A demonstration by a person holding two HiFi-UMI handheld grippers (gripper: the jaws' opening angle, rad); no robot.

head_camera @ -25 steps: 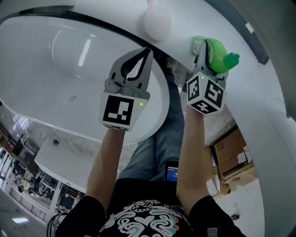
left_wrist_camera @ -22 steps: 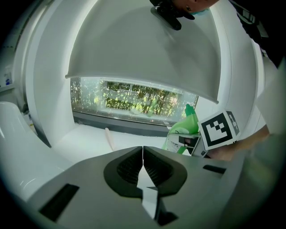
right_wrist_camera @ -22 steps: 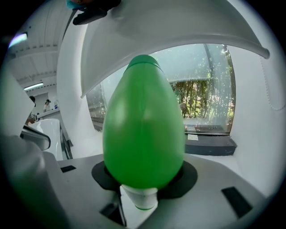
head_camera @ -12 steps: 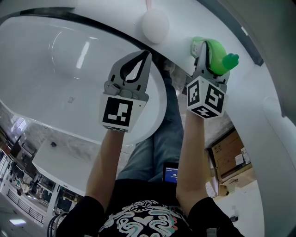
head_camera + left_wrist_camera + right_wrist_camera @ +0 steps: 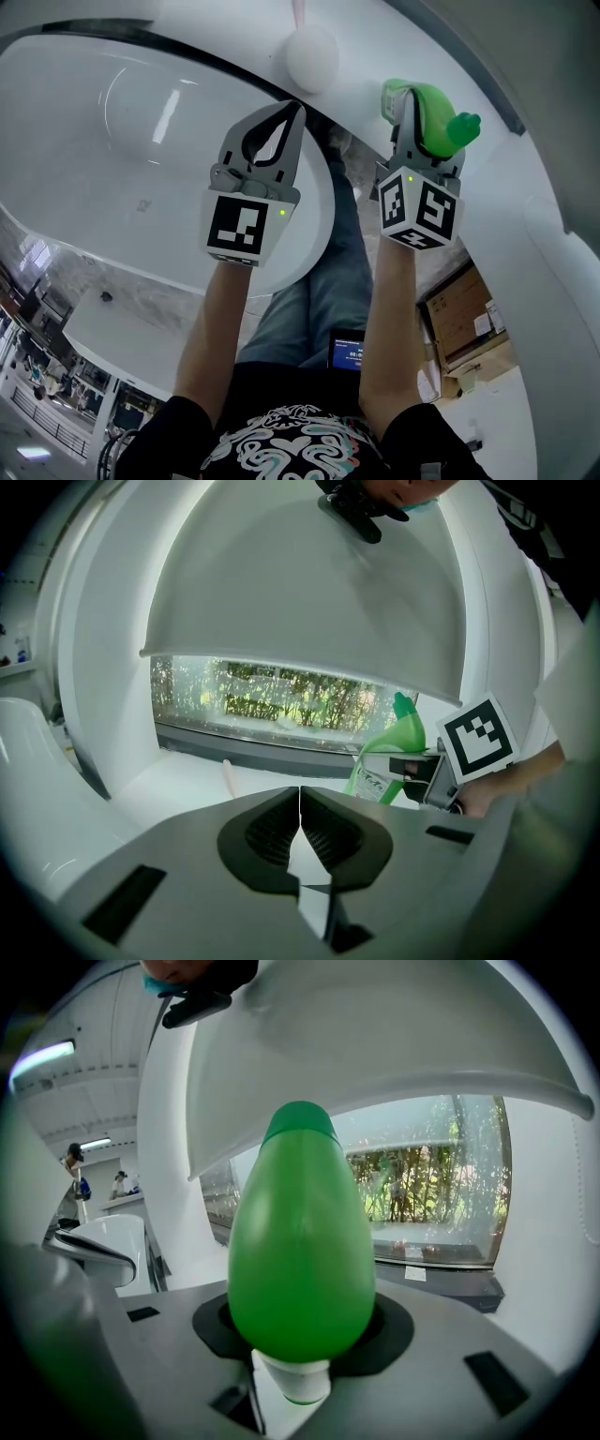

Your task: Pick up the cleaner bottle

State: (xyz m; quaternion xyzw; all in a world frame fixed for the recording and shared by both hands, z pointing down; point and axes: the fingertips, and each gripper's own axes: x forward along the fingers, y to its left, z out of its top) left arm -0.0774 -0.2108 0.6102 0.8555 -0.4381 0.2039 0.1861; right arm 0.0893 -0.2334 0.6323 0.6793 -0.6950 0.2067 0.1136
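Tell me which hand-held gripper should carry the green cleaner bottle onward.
Right. The right hand-held gripper is clamped on the cleaner bottle. The left hand-held gripper is shut, empty, and apart from the bottle.

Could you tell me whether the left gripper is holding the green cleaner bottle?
No: the left gripper is shut on nothing, and the cleaner bottle sits gripped in the right gripper.

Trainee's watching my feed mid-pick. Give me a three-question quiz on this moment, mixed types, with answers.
1. True or false: the left gripper holds the cleaner bottle.
2. The right gripper is: A) open and empty; B) shut on the cleaner bottle; C) out of view.
3. Fill in: the cleaner bottle's body is coloured ___.
Key: 1 false; 2 B; 3 green.
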